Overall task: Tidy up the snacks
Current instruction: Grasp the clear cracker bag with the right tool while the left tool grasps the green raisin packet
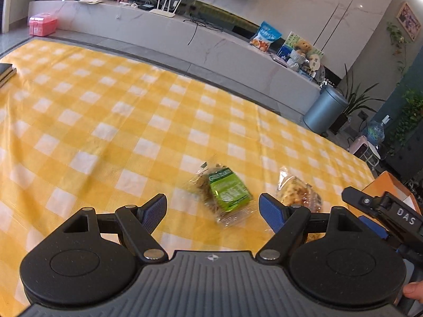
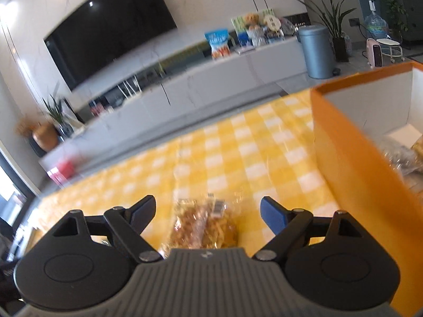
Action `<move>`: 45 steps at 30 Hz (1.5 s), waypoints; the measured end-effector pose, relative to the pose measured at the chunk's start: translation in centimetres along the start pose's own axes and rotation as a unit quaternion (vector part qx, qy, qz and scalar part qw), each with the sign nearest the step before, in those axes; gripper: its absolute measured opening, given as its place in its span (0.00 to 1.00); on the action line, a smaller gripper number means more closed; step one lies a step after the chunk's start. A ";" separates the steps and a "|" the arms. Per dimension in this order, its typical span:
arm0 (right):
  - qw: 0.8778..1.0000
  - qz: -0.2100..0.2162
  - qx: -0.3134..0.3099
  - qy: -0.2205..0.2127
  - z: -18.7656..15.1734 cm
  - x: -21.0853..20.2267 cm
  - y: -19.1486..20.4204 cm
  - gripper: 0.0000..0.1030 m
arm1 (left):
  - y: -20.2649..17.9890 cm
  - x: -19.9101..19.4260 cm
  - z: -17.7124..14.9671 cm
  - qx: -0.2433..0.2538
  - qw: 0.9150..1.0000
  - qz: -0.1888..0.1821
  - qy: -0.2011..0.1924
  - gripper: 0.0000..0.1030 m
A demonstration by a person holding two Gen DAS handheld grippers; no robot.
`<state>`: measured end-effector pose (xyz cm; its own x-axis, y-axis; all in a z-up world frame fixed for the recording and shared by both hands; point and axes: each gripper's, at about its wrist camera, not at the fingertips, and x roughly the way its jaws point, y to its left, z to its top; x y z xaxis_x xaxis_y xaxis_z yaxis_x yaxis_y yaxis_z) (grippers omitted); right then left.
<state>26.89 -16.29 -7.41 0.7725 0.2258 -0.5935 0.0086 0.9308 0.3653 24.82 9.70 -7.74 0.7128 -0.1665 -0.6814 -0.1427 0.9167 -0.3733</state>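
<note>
Left wrist view: counter point(image 1: 105, 111) cloth is bare across the left and centre of the frame, so wide free passage there. Obstacles sit low centre-right: green-label snack pack point(image 1: 224, 192) between the spread fingers of the left tool point(image 1: 212, 208), clear snack pack point(image 1: 297, 192) just right of it. The right tool point(image 1: 383, 211) crowds the lower right corner.

Right wrist view: orange box point(image 2: 354, 158) walls off the right side. Snack pack point(image 2: 203, 224) lies between the parted fingers of this tool point(image 2: 207, 211). Cloth beyond, centre frame, is free.
</note>
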 end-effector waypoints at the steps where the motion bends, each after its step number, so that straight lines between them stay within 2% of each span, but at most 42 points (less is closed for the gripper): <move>1: 1.000 -0.006 0.001 -0.002 -0.3 0.6 0.3 0.85 | 0.1 0.1 -0.1 -0.001 1.000 0.003 0.001 0.90; 2: 1.000 -0.015 0.003 -0.007 -0.7 1.1 0.6 0.90 | 0.3 0.4 -0.1 -0.003 1.000 0.007 0.002 0.90; 4: 0.999 -0.036 -0.003 -0.012 -1.4 2.2 1.4 0.93 | 0.4 0.8 -0.3 -0.006 1.000 0.016 0.003 0.90; 10: 0.997 -0.070 -0.024 0.009 -2.6 5.4 3.7 0.95 | 0.0 1.8 -0.8 0.006 0.999 0.037 0.014 0.90; 14: 0.993 -0.107 -0.042 0.028 -4.0 7.5 4.8 0.95 | -0.1 2.0 -1.0 0.008 0.999 0.044 0.017 0.90; 19: 0.989 -0.122 -0.078 0.020 -5.0 7.9 5.4 0.95 | -0.4 2.6 -1.3 0.017 0.998 0.054 0.028 0.90; 24: 0.985 -0.131 -0.114 0.022 -5.2 8.1 5.6 0.93 | -0.8 2.8 -1.6 0.031 0.997 0.063 0.028 0.90; 26: 0.985 -0.120 -0.124 0.023 -5.1 7.9 5.6 0.82 | -0.9 2.8 -1.6 0.032 0.997 0.064 0.028 0.90; 29: 0.985 -0.118 -0.123 0.022 -4.9 7.6 5.2 0.76 | -1.2 2.6 -1.6 0.035 0.997 0.066 0.024 0.90; 33: 0.985 -0.118 -0.122 0.022 -4.8 7.5 4.6 0.75 | -1.6 1.5 -1.3 0.036 0.998 0.057 0.014 0.90; 37: 0.985 -0.124 -0.120 0.027 -4.6 7.1 4.0 0.75 | -1.4 0.9 -0.4 -0.005 0.999 0.035 0.023 0.90; 41: 0.984 -0.124 -0.123 0.030 -4.6 7.0 3.9 0.75 | -3.1 1.5 0.6 0.009 0.998 0.058 0.026 0.90; 45: 0.984 -0.121 -0.126 0.027 -4.8 6.8 3.8 0.76 | -5.1 3.0 1.3 0.031 0.997 0.061 0.026 0.90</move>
<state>29.15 -9.86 -13.53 0.7319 -0.0017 -0.6814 0.0243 0.9994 0.0236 28.56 4.95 -7.08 0.6562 -0.0686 -0.7514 -0.1825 0.9519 -0.2463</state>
